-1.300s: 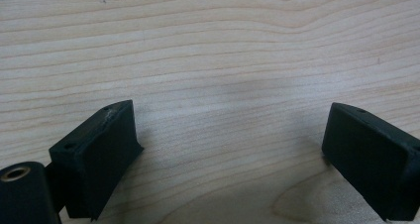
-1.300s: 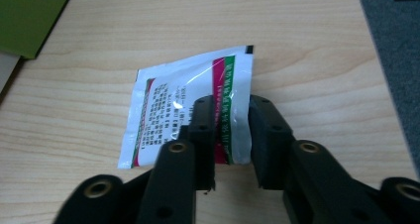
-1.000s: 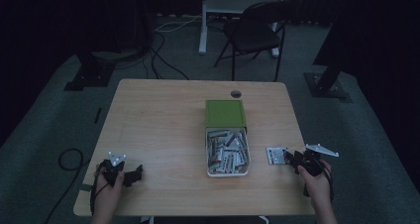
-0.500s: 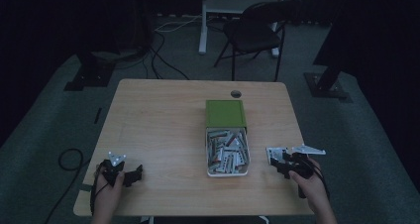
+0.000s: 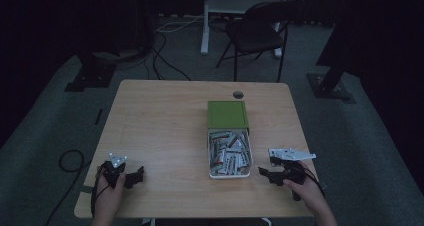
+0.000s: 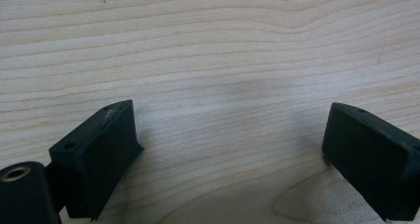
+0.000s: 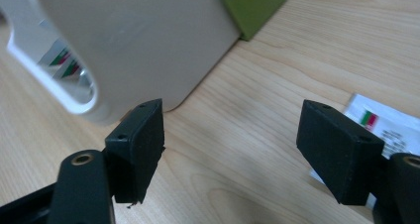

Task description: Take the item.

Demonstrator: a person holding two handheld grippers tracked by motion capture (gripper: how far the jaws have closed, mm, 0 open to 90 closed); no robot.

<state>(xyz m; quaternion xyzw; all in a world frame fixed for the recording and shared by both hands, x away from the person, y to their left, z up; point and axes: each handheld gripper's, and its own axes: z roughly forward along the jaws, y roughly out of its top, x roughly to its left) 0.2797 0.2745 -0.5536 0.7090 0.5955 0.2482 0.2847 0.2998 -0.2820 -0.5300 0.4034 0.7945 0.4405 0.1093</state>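
High view: a rectangular table (image 5: 165,131) of pale wood with a fine, wavy grain is seen on a grey carpeted floor, with a small round hole (image 5: 238,94) near its far edge. A white plastic box (image 5: 229,173) with rounded corners is placed right of the table's centre, and it is filled with small flat packets (image 5: 228,153) printed in white, red and green. A flat green lid (image 5: 228,114), square in shape, is laid just beyond the box, touching its far end.

The left gripper (image 5: 131,175) is held in a hand (image 5: 107,196) at the near left corner of the table, well apart from the box. In the left gripper view its two blocky black jaws are seen spread wide over bare wood, and nothing is held between them.

The right gripper (image 5: 265,173) is held in the other hand (image 5: 310,193) at the near right, just beside the box, and a grey three-cornered plate is carried on top of it. In the right gripper view its matte black jaws are seen wide apart and empty; the smooth white wall of the box (image 7: 143,40) is seen close beyond the left-hand jaw, and whether they touch cannot be told. A single packet (image 7: 391,127), glossy and flat, is seen lying on the wood behind the right-hand jaw. A dark folding chair (image 5: 260,33) is seen beyond the far side of the table.
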